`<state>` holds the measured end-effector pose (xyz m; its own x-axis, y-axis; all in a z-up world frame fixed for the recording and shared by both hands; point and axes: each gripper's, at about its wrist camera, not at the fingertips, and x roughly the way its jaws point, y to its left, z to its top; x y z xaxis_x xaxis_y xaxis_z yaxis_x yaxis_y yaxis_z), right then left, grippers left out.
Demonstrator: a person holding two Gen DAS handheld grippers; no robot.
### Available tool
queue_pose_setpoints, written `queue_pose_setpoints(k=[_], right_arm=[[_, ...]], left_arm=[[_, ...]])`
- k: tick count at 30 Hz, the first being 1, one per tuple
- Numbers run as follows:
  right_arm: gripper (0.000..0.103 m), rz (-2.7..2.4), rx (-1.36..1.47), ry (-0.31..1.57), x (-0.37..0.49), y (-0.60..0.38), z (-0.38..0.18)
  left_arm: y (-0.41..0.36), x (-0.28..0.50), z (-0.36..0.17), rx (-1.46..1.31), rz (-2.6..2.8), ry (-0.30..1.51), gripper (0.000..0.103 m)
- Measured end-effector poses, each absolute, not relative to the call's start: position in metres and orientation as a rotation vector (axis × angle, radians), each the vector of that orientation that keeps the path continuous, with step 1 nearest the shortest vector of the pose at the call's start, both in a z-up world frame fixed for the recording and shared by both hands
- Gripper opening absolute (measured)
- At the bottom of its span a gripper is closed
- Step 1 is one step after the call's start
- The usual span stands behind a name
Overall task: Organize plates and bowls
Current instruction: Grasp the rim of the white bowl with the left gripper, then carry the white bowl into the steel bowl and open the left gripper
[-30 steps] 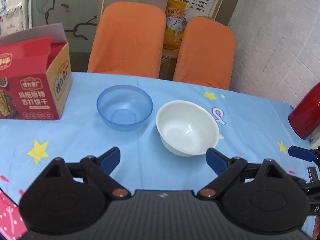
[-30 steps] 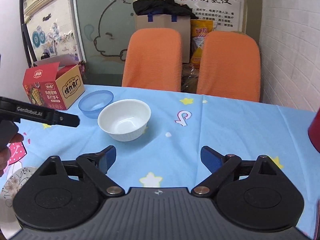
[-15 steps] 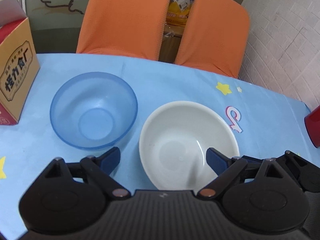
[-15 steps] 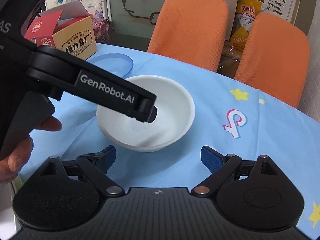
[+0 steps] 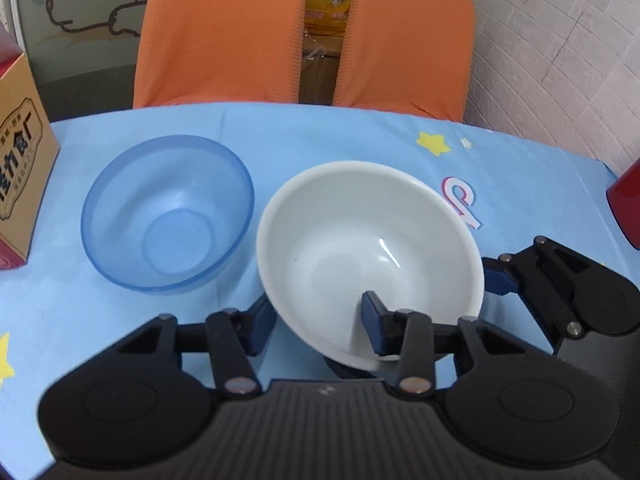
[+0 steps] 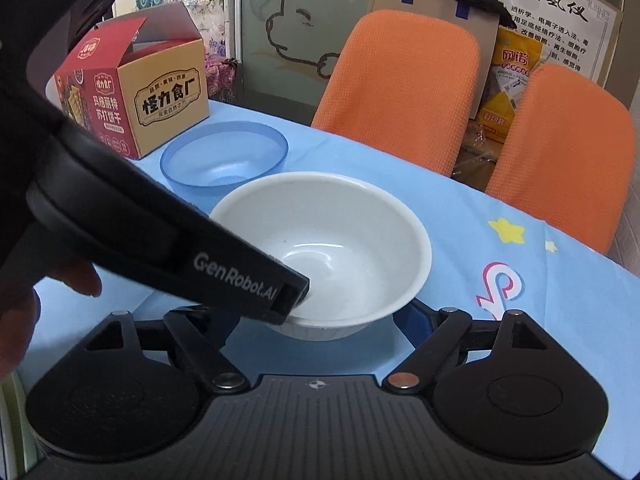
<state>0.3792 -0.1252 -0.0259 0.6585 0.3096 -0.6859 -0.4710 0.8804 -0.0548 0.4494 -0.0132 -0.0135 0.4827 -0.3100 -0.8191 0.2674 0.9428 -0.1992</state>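
white bowl (image 5: 368, 256): rigid, glossy, slippery, likely breakable | left gripper (image 5: 316, 316) fingers pinch its near rim, bowl tilted | right gripper (image 6: 316, 316) fingers spread, straddling its base | blue bowl (image 5: 168, 216) just beside

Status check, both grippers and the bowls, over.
Left gripper straddling white bowl rim, tilted. Right gripper open around it. Blue bowl beside, clear.

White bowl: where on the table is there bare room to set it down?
Bare cloth lies right of the white bowl, around the yellow star, toward the orange chairs. Left is crowded: the blue bowl sits close beside it, the snack box behind that.
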Motion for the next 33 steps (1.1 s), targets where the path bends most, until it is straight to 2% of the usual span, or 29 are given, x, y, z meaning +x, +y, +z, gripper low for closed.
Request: queue_pose_setpoints(k=[21,33], right_arm=[[0.103,0.422,-0.294,0.623,0.335,-0.140,0.008],[0.103,0.352,-0.317,0.560,0.248,-0.170,0.028]], left_arm=[[-0.037,0.399,0.028,-0.001,-0.418,0.902,0.041],[-0.064,0.307,0.048,0.017,-0.536,0.864,0.041]])
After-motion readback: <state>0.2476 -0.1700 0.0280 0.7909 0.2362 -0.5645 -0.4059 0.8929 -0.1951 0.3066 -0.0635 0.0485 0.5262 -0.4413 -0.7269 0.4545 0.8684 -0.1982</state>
